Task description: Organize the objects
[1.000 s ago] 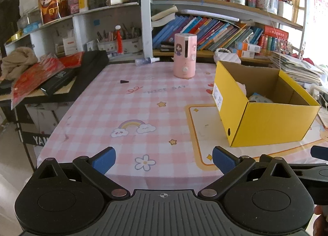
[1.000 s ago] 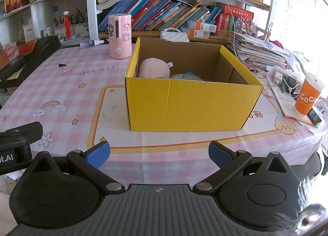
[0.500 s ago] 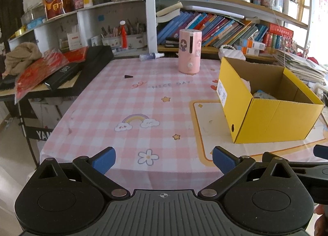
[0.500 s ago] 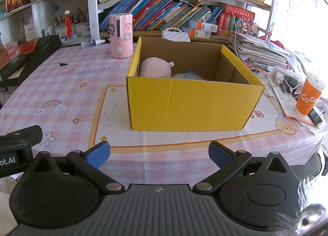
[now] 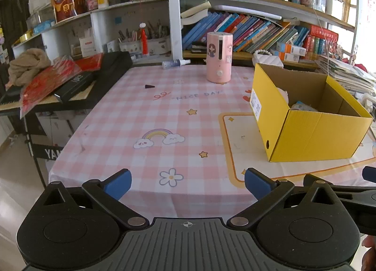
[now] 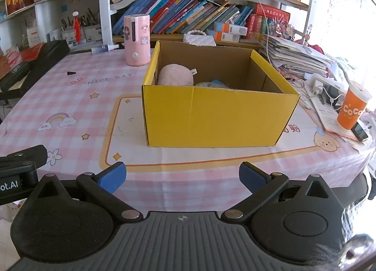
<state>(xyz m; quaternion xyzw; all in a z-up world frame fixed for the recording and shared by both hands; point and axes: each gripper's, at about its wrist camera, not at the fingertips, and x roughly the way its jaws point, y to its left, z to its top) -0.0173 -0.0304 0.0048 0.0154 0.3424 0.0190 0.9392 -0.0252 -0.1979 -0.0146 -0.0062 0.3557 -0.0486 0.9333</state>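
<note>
Yellow box [image 6: 218,115] beyond the right gripper [image 6: 182,178] (spread wide, empty).

Orange cup [image 6: 354,109] beside paper stack [image 6: 296,57]

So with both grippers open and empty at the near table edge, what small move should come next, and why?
Probably advance the left gripper toward the small black piece lying loose on the tablecloth. The yellow box already holds a pink plush, and the right gripper faces the box with nothing to carry.

Black ribbed grippers, blue-padded jaws, silver screws
</note>
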